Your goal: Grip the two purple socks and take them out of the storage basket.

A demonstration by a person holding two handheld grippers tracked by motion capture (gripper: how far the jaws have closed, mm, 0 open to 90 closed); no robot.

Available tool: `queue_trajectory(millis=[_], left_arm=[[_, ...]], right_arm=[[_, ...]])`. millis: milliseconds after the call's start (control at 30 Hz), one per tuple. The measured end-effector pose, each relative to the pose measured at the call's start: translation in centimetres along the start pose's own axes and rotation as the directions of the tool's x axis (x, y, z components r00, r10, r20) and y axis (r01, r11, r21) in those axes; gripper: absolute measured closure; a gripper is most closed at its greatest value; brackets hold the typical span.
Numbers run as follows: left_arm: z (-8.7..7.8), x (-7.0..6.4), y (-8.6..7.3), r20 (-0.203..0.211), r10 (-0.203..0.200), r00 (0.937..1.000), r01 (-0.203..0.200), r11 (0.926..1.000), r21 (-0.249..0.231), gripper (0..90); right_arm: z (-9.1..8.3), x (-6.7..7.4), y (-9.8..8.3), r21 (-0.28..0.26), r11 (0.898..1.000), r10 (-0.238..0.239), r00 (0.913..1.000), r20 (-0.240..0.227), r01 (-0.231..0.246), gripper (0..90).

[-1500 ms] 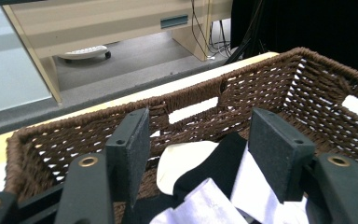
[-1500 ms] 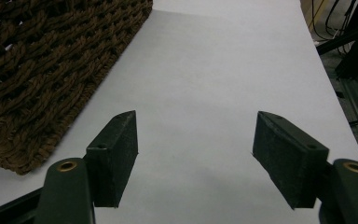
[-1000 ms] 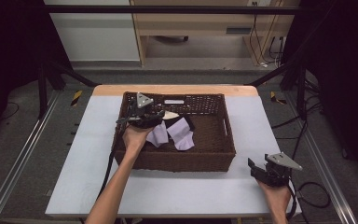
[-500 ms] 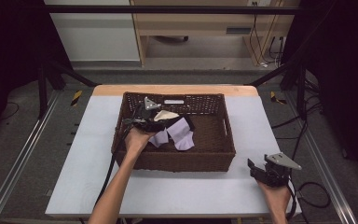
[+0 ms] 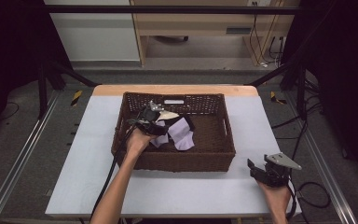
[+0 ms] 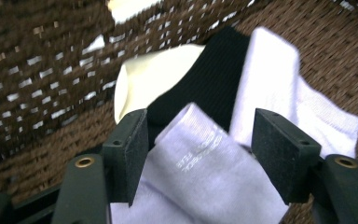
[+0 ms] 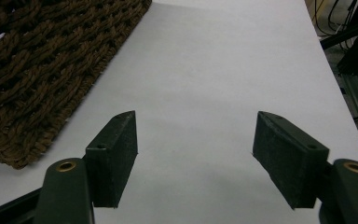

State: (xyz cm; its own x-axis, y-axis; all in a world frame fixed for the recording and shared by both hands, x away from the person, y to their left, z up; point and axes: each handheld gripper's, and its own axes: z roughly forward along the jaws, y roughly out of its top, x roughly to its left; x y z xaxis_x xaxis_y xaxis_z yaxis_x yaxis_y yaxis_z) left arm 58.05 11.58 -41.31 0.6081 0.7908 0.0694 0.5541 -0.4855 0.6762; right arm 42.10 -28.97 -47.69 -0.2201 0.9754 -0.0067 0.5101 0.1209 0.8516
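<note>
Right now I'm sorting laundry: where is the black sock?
In the high view, the black sock lies inside the basket, left of centre, between the cream sock and lilac socks.

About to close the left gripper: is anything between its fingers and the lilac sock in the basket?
Nothing visible. The left gripper is open, its fingers either side of the lilac sock, which lies on top of the black sock.

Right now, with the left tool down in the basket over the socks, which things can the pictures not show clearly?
- Black sock: left gripper view, its lower part lies under the lavender sock.
- Cream sock: partly covered by the black sock.
- Printed text on the lavender sock: too small and blurred to read.
- Left tool: high view, too small to tell whether its pads touch fabric.
- Wicker basket: right gripper view, cut off by the frame's edge.
</note>
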Motion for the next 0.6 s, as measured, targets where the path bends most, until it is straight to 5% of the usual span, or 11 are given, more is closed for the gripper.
queue_trajectory(millis=[133,367,500,600], left_arm=[[0.25,0.27,-0.14,-0.006,-0.018,0.9998,0.018,0.9988,0.046,40.3],[0.29,0.52,-0.16,0.027,-0.081,0.9963,0.078,0.9914,0.105,69.4],[-0.01,0.64,-0.14,0.056,-0.101,0.9933,0.095,0.9902,0.103,83.8],[-0.22,0.60,-0.17,0.052,-0.105,0.9932,0.100,0.9910,0.090,85.4]], right_arm=[[0.00,0.03,0.00,0.003,1.000,0.001,1.0000,-0.001,-0.001,30.8],[-0.03,0.01,-0.01,0.002,1.000,-0.002,1.0000,-0.002,0.002,30.8],[-0.05,0.01,-0.02,0.003,1.000,-0.002,1.0000,-0.001,0.002,30.9],[-0.04,0.01,-0.04,0.005,1.000,-0.003,1.0000,0.001,0.003,30.9]])
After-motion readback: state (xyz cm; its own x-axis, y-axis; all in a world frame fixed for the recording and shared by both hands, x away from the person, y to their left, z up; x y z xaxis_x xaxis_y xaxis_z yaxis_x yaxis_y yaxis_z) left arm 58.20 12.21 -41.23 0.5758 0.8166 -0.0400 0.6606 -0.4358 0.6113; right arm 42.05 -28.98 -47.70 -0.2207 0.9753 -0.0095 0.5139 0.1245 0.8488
